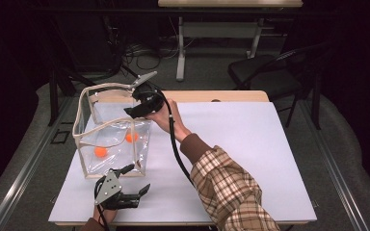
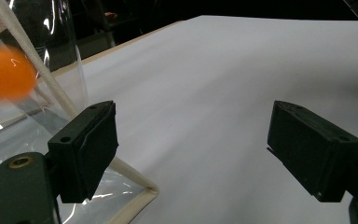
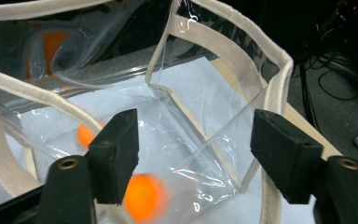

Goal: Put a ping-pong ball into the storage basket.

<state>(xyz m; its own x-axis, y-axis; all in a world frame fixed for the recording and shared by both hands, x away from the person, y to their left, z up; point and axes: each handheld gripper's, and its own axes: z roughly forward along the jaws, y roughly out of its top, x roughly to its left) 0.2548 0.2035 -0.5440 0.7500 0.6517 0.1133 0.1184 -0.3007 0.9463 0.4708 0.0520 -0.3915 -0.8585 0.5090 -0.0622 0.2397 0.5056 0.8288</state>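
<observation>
A clear plastic bag [image 1: 113,139] with cream trim stands open on the white table cover, left of middle. Two orange balls [image 1: 100,152] [image 1: 132,137] lie inside it. My right gripper [image 1: 134,111] hovers over the bag's mouth, open and empty; in the right gripper view an orange ball [image 3: 145,198], blurred, shows below the jaws, a second ball [image 3: 86,134] farther in, and the bag [image 3: 223,60] spreads beneath. My left gripper [image 1: 136,179] rests open near the table's front edge, just in front of the bag's corner [image 2: 144,192]; an orange ball [image 2: 7,72] shows through the plastic.
A white cover [image 1: 250,154] spreads over the table, with bare room to the right of the bag. Behind the table stand a black chair [image 1: 270,72], a desk's legs [image 1: 180,48] and loose cables on the floor.
</observation>
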